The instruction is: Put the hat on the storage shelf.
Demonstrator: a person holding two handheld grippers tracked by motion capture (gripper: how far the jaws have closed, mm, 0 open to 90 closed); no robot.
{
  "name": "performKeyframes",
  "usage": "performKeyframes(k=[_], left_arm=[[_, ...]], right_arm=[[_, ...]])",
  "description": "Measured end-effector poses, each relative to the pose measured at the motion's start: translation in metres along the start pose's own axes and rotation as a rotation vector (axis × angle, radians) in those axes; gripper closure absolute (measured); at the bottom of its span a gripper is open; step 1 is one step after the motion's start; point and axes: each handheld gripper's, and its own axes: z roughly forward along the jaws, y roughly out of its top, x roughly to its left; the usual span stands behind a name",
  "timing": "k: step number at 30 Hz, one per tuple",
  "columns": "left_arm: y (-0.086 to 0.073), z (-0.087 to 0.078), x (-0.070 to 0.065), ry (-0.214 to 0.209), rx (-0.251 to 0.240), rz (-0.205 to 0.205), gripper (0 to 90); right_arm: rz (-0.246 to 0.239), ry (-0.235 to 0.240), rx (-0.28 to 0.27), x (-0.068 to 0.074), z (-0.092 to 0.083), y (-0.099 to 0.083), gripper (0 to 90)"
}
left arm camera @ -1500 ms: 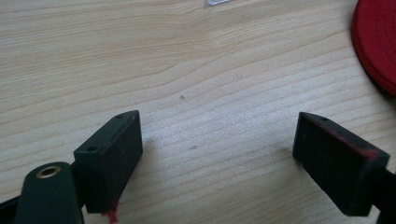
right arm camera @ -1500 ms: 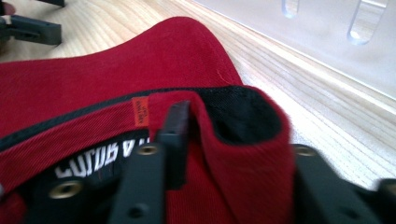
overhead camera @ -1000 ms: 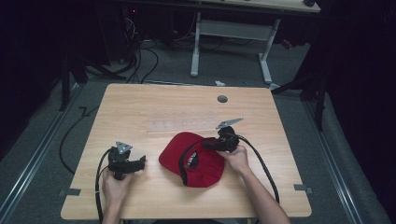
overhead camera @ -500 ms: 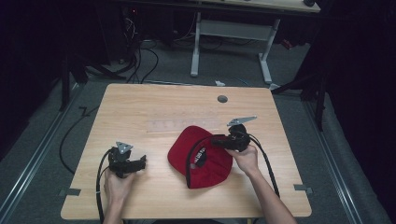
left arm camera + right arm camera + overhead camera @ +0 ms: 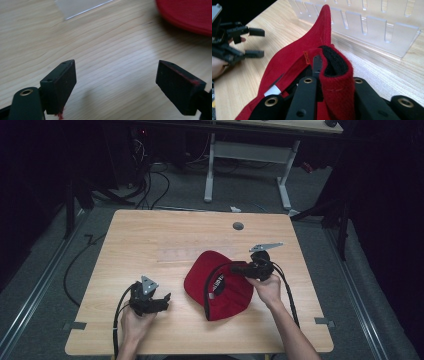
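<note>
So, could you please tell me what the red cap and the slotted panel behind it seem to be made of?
Red cap: soft matte woven fabric, apparently; visible weave and stitching, and it folds limply. Slotted panel: clear glossy plastic, probably acrylic; the wood table shows through it and its edges catch light.

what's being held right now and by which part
The right gripper is shut on the red cap, pinching its back strap and rim. The left gripper is open over the table, holding nothing.
</note>
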Motion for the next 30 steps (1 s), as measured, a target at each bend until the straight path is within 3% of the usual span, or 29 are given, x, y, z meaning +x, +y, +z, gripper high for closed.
performKeyframes(k=[1, 4, 5, 8, 9, 13, 20, 24, 26, 30], left_arm=[[-0.001, -0.001, -0.009, -0.037, 0.003, 0.011, 16.6], [-0.002, -0.001, -0.018, -0.066, 0.012, 0.018, 15.8], [-0.003, 0.002, -0.028, -0.095, 0.029, 0.032, 15.3], [-0.005, 0.005, -0.038, -0.113, 0.039, 0.06, 14.9], [-0.007, 0.009, -0.048, -0.134, 0.044, 0.072, 14.1], [-0.009, 0.015, -0.06, -0.164, 0.044, 0.078, 13.6], [-0.009, 0.021, -0.072, -0.197, 0.047, 0.072, 10.4], [-0.008, 0.021, -0.073, -0.192, 0.03, 0.063, 8.8], [-0.003, 0.02, -0.072, -0.201, 0.01, 0.032, 7.8], [0.004, 0.016, -0.071, -0.205, -0.028, 0.037, 6.6]], right_arm=[[0.006, 0.001, -0.007, 0.0, -0.002, 0.001, 82.9], [0.017, 0.001, -0.014, 0.0, -0.005, 0.002, 83.0], [0.017, -0.004, -0.022, 0.0, -0.009, 0.004, 83.0], [0.018, -0.005, -0.034, 0.0, -0.014, 0.007, 83.0], [0.015, -0.008, -0.044, 0.001, -0.019, 0.01, 83.0], [0.02, 0.001, -0.061, 0.004, -0.026, 0.014, 83.0], [0.051, 0.019, -0.088, 0.005, -0.024, 0.015, 82.9], [0.058, 0.026, -0.089, 0.006, -0.021, 0.016, 82.8], [0.06, 0.022, -0.088, 0.006, -0.02, 0.015, 82.7], [0.053, -0.013, -0.069, 0.009, -0.019, 0.014, 82.6]])
